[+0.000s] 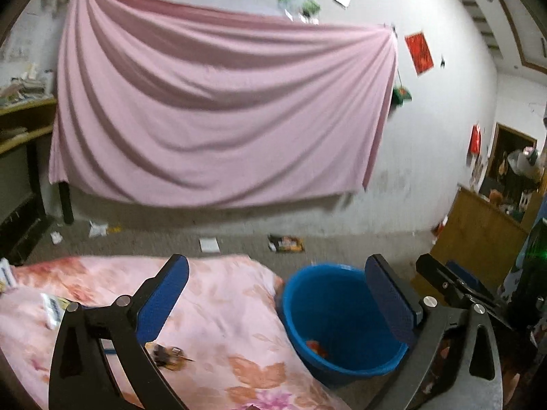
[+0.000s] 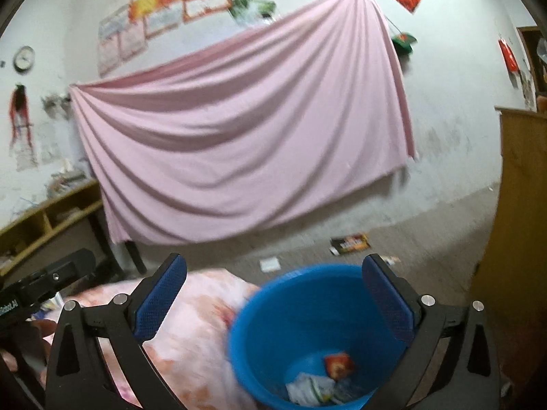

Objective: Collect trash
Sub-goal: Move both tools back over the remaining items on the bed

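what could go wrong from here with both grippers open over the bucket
1. The blue bucket stands right against the floral blanket, so a swing back for the dark scrap could knock it.
2. The wrapper and white paper on the floor by the wall may get missed.

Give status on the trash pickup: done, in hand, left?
Done: blue bucket holds a red wrapper and crumpled white paper. In hand: nothing; left tool and right tool are open and empty. Left: dark wrapper and white paper on the floor, a scrap on the floral cover.
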The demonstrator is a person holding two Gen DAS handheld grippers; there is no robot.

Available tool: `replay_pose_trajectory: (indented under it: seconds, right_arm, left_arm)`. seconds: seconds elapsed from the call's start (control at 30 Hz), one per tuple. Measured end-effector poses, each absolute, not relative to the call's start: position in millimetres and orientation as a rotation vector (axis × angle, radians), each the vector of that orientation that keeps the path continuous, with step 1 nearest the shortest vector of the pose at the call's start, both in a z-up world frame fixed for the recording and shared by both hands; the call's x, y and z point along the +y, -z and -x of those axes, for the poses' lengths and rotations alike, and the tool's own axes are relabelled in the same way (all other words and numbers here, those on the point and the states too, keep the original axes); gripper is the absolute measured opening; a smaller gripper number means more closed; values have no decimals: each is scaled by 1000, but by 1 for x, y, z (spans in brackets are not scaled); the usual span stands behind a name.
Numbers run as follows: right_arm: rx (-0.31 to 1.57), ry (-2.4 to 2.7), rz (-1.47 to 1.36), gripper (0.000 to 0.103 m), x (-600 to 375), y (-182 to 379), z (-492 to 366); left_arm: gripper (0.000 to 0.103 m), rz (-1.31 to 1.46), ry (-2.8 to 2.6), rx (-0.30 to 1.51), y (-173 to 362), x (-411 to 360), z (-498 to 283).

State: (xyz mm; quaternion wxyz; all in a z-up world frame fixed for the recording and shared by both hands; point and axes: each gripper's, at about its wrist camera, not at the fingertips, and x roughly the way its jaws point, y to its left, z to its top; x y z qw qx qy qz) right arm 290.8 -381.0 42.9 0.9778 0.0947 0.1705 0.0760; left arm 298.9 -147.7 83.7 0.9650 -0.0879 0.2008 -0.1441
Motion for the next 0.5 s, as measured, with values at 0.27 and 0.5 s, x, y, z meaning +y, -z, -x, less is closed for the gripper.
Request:
replay_pose_trajectory:
  seconds: [0.27, 0.5]
  right_arm:
    - [131, -238, -153, 103, -333, -76, -261]
    - [-47, -276, -120, 103, -289, -96, -233]
  left_arm:
    - [101, 152, 192, 210, -112, -89, -244]
    - [101, 108, 90, 86, -126, -39, -201]
